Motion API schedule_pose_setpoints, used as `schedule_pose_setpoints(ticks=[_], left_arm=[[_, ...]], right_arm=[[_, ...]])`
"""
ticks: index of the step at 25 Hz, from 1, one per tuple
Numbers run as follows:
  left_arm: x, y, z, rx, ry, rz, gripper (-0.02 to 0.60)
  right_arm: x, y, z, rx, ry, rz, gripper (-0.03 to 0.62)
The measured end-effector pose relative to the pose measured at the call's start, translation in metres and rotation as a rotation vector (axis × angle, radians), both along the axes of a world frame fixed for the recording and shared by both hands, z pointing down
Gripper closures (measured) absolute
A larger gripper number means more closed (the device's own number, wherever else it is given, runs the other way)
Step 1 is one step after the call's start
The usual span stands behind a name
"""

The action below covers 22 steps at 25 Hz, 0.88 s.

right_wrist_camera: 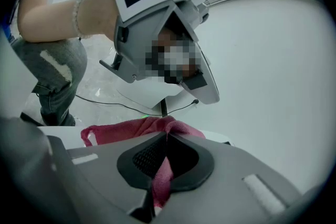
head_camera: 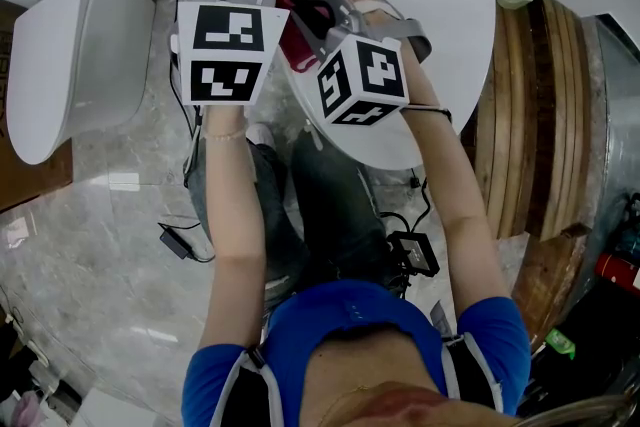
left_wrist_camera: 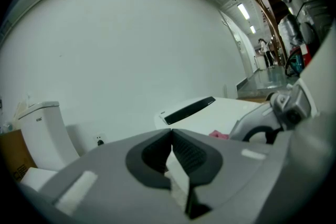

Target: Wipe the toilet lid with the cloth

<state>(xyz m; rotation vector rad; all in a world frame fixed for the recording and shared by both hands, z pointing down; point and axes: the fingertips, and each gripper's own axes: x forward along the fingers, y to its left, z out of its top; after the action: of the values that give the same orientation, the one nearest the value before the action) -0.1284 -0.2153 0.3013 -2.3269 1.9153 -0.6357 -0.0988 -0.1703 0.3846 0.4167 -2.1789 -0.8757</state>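
- R tool (right_wrist_camera: 167,136): jaws clamped on the pink cloth (right_wrist_camera: 131,128). One fold runs down between the jaws & the rest bunches just ahead of the tips.
- L tool (left_wrist_camera: 171,136): jaws together, nothing between them. It hangs just beside the R tool, on its left.
- Cloth is at the left edge of the round white desk (head_camera: 430,5). We can't tell whether it's clear of the top.
- Step, as we judge it: picking up the cloth, wiping not begun.
- Toilet lid (head_camera: 50,65) is well apart from both tools, off to our left. It looks shut.
- Next move prob. needs us to carry the cloth left & down to the lid w/o loosening the grip. Then we press a broad bunch of it flat on the lid, not just the pinched fold.
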Motion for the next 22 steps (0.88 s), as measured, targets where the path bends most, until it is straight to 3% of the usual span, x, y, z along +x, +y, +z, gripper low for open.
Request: schedule_pose_setpoints(ticks=[22], left_arm=[[0.007, -0.003, 0.004, -0.013, -0.008, 0.005, 0.578]], right_arm=[[0.011, 0.023, 0.003, 0.02, 0.024, -0.023, 0.589]])
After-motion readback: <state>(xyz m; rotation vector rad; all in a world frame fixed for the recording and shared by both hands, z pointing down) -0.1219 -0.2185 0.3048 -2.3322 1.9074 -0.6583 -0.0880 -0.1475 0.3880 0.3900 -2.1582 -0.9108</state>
